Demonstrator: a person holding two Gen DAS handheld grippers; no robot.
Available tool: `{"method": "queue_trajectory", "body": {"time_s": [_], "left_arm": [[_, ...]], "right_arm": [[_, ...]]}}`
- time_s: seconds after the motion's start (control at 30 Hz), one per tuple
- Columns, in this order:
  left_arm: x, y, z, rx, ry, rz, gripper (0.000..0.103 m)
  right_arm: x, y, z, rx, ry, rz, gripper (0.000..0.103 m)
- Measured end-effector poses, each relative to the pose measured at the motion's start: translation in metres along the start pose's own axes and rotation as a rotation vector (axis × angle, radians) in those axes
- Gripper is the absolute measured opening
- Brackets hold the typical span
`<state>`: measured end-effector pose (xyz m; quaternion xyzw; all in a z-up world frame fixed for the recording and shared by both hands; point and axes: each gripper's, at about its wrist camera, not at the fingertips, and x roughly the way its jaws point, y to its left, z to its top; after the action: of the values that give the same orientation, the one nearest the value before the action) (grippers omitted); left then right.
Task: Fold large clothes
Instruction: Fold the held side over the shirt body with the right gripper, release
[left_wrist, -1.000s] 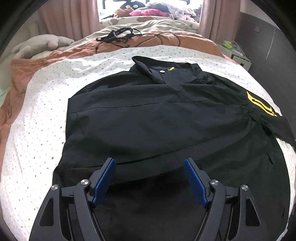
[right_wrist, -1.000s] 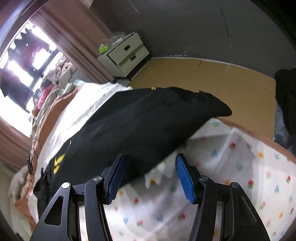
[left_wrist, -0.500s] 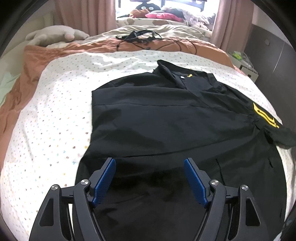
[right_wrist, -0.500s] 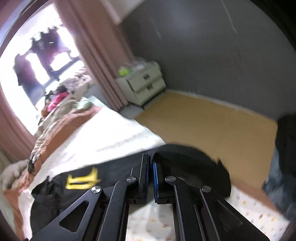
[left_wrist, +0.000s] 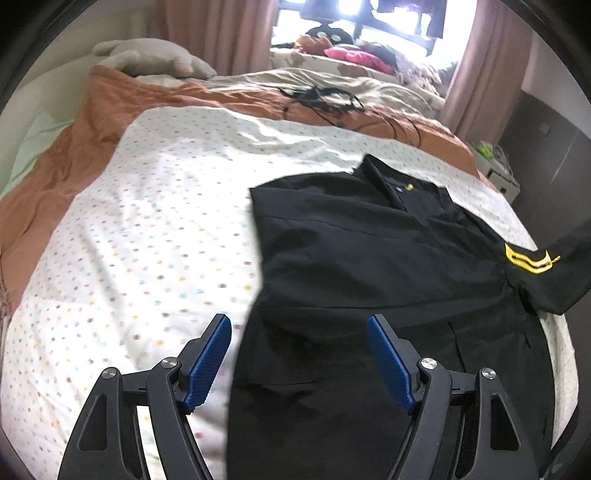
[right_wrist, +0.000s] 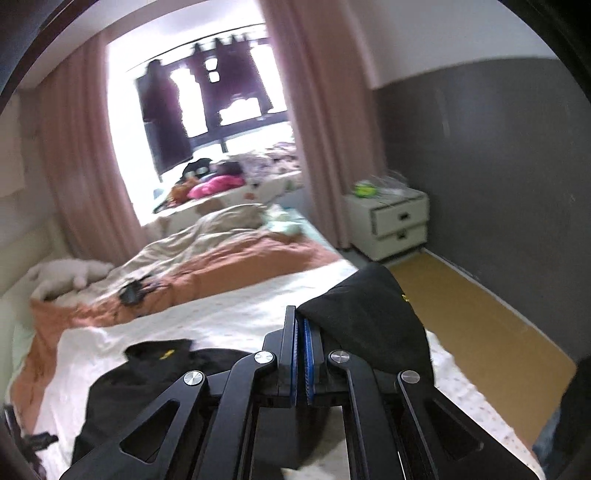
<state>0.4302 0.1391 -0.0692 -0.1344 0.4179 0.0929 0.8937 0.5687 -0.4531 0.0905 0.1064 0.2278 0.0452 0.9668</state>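
We note the right gripper (right_wrist: 300, 325), jaws apart a second ago, has just closed and now pinches the sleeve (right_wrist: 369, 317) of the black polo shirt (left_wrist: 369, 266), lifted clear of the dotted bedsheet (left_wrist: 147, 240). In our judgement the sleeve fold is under way. The left gripper (left_wrist: 299, 354) hangs over the shirt's left edge, fingers wide apart, nothing between them. The shirt lies flat on the bed's right half, collar (left_wrist: 388, 181) toward the window. Open sheet lies to its left; the black cable tangle (left_wrist: 325, 99) sits well beyond on the brown blanket (left_wrist: 92, 147). The bed edge runs close on the right.
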Motion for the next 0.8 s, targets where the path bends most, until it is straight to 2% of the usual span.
{"method": "queue_trajectory", "body": {"time_s": [0.27, 0.43, 0.63, 0.8], "left_arm": [[-0.028, 0.059, -0.002, -0.050, -0.043, 0.016, 0.077], [-0.041, 0.103, -0.010, -0.124, -0.048, -0.007, 0.077], [-0.048, 0.147, -0.021, -0.169, -0.051, 0.006, 0.077], [-0.051, 0.180, -0.032, -0.202, -0.050, 0.022, 0.077]], "right_arm": [[0.003, 0.123, 0.013, -0.114, 0.001, 0.107, 0.004], [0.013, 0.189, 0.008, -0.173, 0.024, 0.154, 0.004], [0.034, 0.256, -0.020, -0.222, 0.077, 0.210, 0.003], [0.064, 0.313, -0.066, -0.263, 0.157, 0.253, 0.003]]}}
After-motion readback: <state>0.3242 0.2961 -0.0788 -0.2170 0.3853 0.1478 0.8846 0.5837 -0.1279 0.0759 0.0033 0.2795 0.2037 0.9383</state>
